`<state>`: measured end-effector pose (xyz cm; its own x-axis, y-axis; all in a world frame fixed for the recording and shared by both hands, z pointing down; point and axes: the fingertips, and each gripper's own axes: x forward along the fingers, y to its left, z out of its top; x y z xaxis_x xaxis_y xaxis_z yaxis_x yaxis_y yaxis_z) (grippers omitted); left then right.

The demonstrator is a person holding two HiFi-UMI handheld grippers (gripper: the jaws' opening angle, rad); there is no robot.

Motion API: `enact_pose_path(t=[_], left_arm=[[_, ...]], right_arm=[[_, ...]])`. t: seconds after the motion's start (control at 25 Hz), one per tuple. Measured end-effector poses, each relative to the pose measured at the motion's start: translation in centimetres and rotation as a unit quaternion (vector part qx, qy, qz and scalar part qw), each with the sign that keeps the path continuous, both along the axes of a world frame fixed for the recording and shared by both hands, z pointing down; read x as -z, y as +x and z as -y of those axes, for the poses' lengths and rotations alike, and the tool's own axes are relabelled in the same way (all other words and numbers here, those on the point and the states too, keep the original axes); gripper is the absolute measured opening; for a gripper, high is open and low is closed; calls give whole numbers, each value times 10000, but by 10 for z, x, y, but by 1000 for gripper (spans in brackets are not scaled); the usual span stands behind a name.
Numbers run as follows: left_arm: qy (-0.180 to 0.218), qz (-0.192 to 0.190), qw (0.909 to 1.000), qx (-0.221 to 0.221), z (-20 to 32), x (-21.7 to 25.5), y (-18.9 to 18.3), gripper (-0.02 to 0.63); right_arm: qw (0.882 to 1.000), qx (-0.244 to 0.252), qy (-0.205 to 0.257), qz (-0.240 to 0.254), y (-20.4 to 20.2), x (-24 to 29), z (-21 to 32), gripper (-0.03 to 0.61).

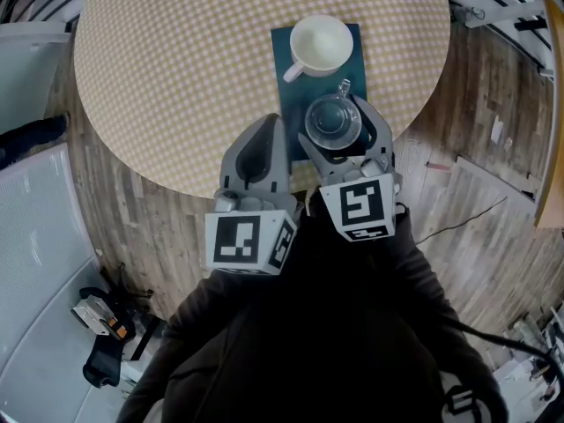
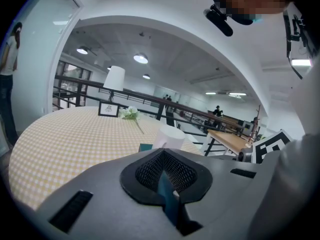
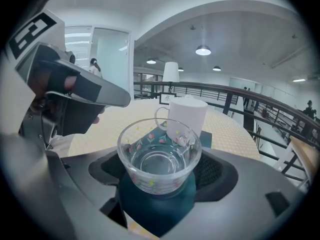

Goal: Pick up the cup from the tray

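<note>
**Right gripper [image 1: 336, 120] takes hold of glass cup [image 1: 333, 120] on tray**

Just below centre in the head view, the right gripper's fingers [image 1: 377, 130] flank the clear, flower-printed glass cup at the lower end of the dark teal tray [image 1: 289, 95], pads pressed to its sides. The right gripper view shows the cup filling the gap, teal beneath it; whether its base has left the tray cannot be told. A white mug [image 1: 319, 44] stands on the tray's upper end, just beyond the cup, handle toward the frame's left. The left gripper [image 1: 262, 144] hangs just left of the tray over the lower edge of the round, checked tabletop [image 1: 176, 60], its fingers fully together and holding nothing.
</note>
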<state>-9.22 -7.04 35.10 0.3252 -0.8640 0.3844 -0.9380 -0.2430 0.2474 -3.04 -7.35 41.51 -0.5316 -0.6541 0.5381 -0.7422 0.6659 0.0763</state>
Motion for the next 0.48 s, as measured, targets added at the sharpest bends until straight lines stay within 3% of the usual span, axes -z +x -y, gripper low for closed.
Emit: enact_pose_path(t=[0.48], left_arm=[[203,-15,9992,-352,6,19,30,6]], right_arm=[[9991,-425,69,57,35,14,8,377]])
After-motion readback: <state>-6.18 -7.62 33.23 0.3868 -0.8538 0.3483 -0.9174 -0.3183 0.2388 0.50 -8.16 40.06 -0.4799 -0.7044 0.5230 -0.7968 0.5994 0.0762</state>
